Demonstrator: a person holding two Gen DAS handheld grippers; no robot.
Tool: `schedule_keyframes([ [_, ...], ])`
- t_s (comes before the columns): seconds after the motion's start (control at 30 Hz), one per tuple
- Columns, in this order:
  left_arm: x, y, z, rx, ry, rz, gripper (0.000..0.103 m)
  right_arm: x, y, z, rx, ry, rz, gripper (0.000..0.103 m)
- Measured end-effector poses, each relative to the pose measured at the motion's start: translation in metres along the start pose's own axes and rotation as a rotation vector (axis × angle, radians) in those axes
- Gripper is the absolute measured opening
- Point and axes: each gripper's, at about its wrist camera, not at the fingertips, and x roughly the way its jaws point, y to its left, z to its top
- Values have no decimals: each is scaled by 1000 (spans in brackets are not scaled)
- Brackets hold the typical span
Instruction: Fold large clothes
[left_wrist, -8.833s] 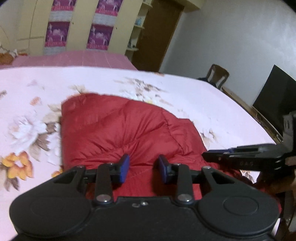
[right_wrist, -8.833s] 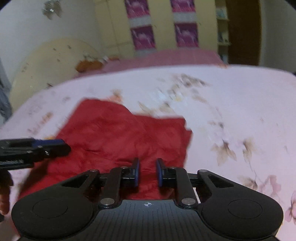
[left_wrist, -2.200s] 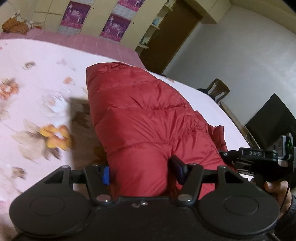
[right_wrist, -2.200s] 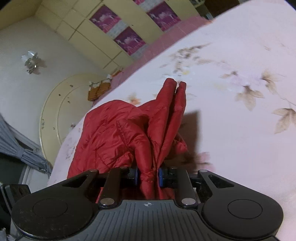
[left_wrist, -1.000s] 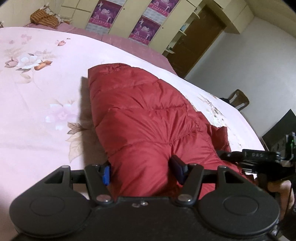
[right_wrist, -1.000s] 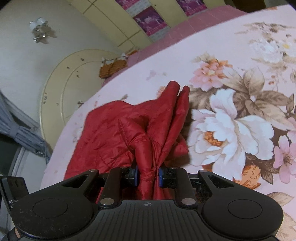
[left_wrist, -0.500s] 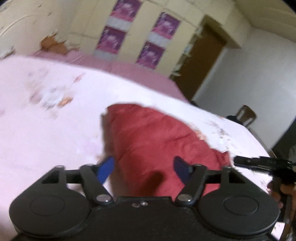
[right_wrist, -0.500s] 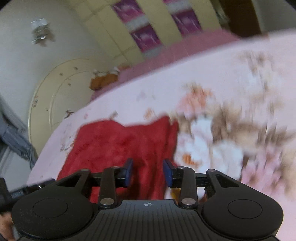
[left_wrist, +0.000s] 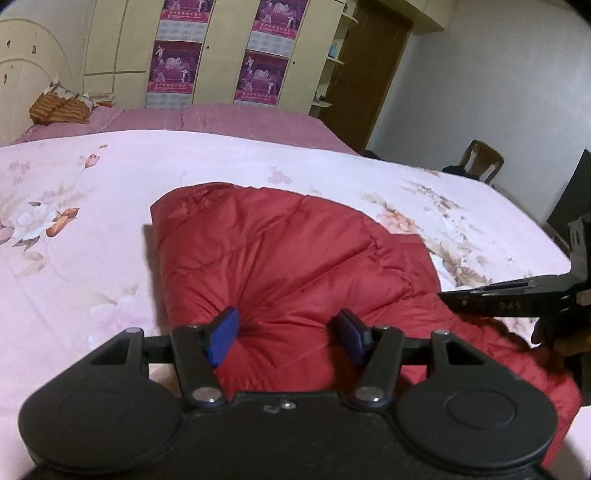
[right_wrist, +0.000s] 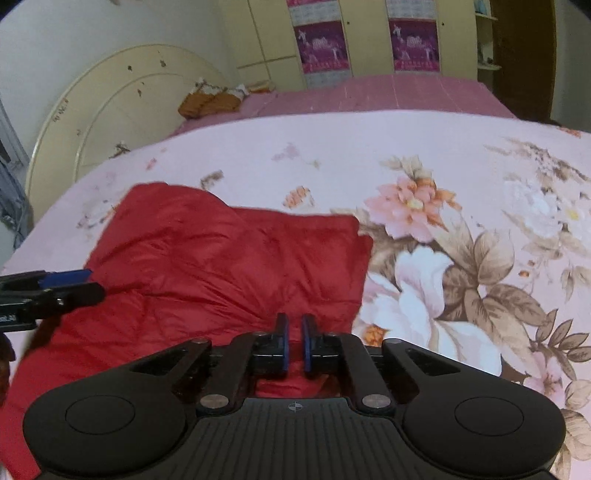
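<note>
Left gripper (left_wrist: 288, 334) spread wide, empty; right gripper (right_wrist: 293, 341) nearly closed, a narrow gap between its pads, nothing clamped.

I see the red puffer jacket (left_wrist: 288, 254) lying folded on the floral bedspread (left_wrist: 92, 206), its near edge bulging between my left fingers. From the right wrist, jacket (right_wrist: 221, 266) sits left of centre; flowers to the right.

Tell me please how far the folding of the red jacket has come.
Done: the red jacket lies on the bed as a folded, layered bundle. In hand: nothing; the left gripper is open over it, the right gripper looks shut and empty. Left: perhaps one more fold or smoothing, because the near edge is puffy and uneven.
</note>
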Motion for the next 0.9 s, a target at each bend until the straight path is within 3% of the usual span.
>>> schedule_keyframes([
  [0.17,-8,-12,3,35,12,58,56,-3,0,4,-2,19,3,7],
  [0.37,-51,-40,-4,70,-28,93,56,-68,22,0,-51,-87,90,7],
  [0.53,-79,-63,-21,56,-48,97,53,-94,44,-24,-126,-83,142,7],
  [0.73,-69,-80,-49,95,2,127,55,-68,45,-50,-144,-3,124,7],
  [0.9,-64,-86,-55,121,3,165,55,-52,37,-59,-123,14,111,7],
])
